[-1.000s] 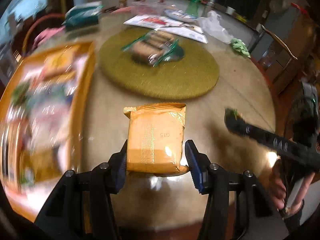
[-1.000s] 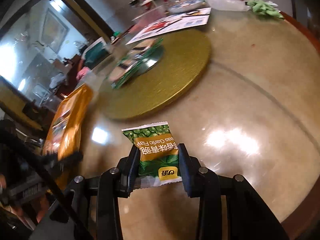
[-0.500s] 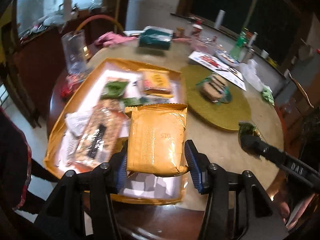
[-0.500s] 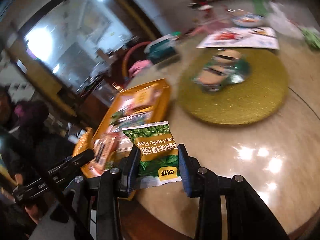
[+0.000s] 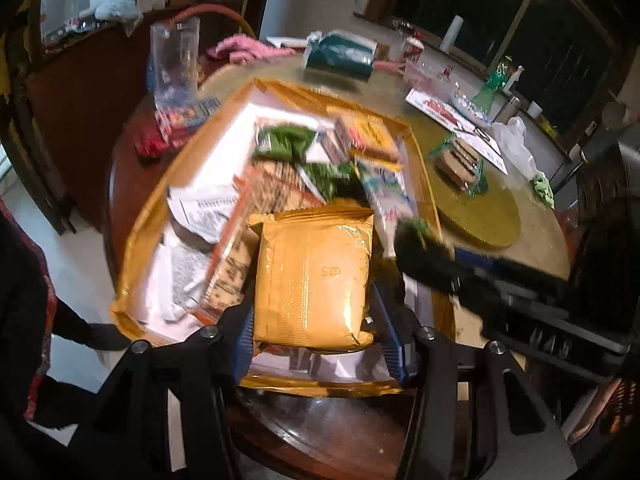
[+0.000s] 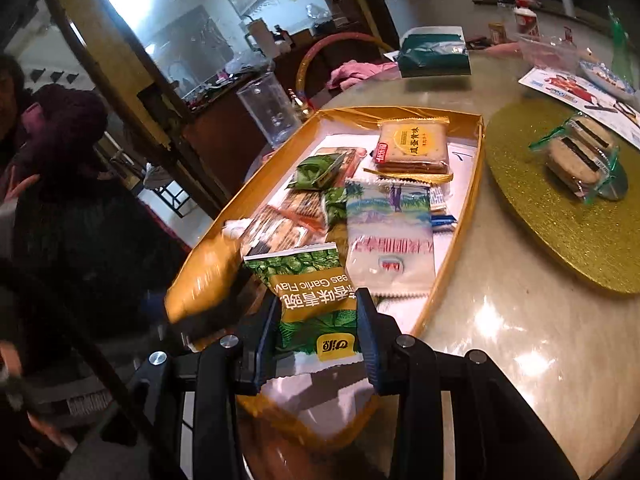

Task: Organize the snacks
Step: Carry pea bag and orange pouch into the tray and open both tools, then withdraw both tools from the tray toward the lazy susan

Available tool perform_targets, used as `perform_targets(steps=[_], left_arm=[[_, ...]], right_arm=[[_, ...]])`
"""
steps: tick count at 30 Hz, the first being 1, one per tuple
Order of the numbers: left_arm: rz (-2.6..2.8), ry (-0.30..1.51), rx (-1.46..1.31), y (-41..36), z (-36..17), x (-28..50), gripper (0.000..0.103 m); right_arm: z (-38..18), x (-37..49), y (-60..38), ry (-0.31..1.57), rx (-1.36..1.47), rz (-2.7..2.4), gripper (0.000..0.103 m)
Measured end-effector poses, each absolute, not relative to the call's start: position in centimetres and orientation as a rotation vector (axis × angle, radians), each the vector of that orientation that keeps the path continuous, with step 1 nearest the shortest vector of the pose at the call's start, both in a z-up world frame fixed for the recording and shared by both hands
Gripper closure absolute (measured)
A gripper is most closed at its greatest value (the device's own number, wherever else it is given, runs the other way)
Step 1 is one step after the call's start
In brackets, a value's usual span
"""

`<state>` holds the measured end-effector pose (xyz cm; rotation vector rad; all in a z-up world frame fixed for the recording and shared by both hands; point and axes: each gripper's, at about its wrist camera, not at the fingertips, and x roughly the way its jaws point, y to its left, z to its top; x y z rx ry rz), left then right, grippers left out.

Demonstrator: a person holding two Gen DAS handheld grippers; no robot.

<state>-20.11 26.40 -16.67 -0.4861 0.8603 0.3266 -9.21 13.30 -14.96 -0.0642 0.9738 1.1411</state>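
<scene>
My left gripper (image 5: 316,332) is shut on an orange foil packet (image 5: 312,276) and holds it above the near end of a gold tray (image 5: 276,88). My right gripper (image 6: 316,332) is shut on a green pea snack packet (image 6: 312,300) above the same tray (image 6: 476,168). The tray holds several snack packets, among them a yellow cracker pack (image 6: 412,148) and a white packet (image 6: 390,240). The right gripper shows as a dark blurred bar in the left wrist view (image 5: 460,272). The orange packet shows blurred in the right wrist view (image 6: 204,276).
A round gold mat (image 6: 560,208) right of the tray carries a green-wrapped cookie pack (image 6: 580,156). A clear plastic cup (image 5: 174,56), a teal pouch (image 5: 340,56), leaflets (image 6: 580,92) and a white bag (image 5: 516,140) lie around the round table. A person (image 6: 52,152) stands at the left.
Both grippers have swung left from over the bare table by the gold mat to above the gold tray, each still holding its packet.
</scene>
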Motion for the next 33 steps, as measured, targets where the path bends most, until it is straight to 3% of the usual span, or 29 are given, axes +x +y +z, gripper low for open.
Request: perform_targets(steps=[3,7,10,11,13,17,25,33], left_arm=[[0.315,0.901,-0.498,26.3,-17.7,-19.4,0.047],[0.325,0.878,-0.458,25.4,-17.3,-19.1,0.033],[0.323,0.832,-0.438,24.9,-16.6,-19.4,0.020],[0.328,0.823,-0.432,24.8,-16.4,-19.4,0.017],[0.359,0.813,-0.419,24.6,-16.0,-19.5,0.017],[0.397,0.748,-0.436,24.2,-14.6,-20.1,0.017],[0.257,0.741,-0.452,19.3,-12.7,-17.9,0.015],[0.192,0.786,-0.476,15.5,-13.9,-14.7,0.015]], right_arm=[[-15.4,-8.7,14.0,0.976,-0.057,1.111,0.063],[-16.5,-8.0,14.1,1.026,-0.006,1.079,0.062],[-16.5,-7.7,13.4,1.042,0.052,1.105,0.050],[-16.2,-7.7,13.1,1.030,0.065,1.110,0.041],[-15.3,-7.9,12.0,0.988,0.095,1.115,0.034],[-14.1,-7.5,9.7,0.944,0.159,1.127,0.030],[-12.8,-5.5,3.4,0.857,0.204,1.013,0.030],[-14.6,-0.9,-2.9,0.946,0.234,0.832,0.030]])
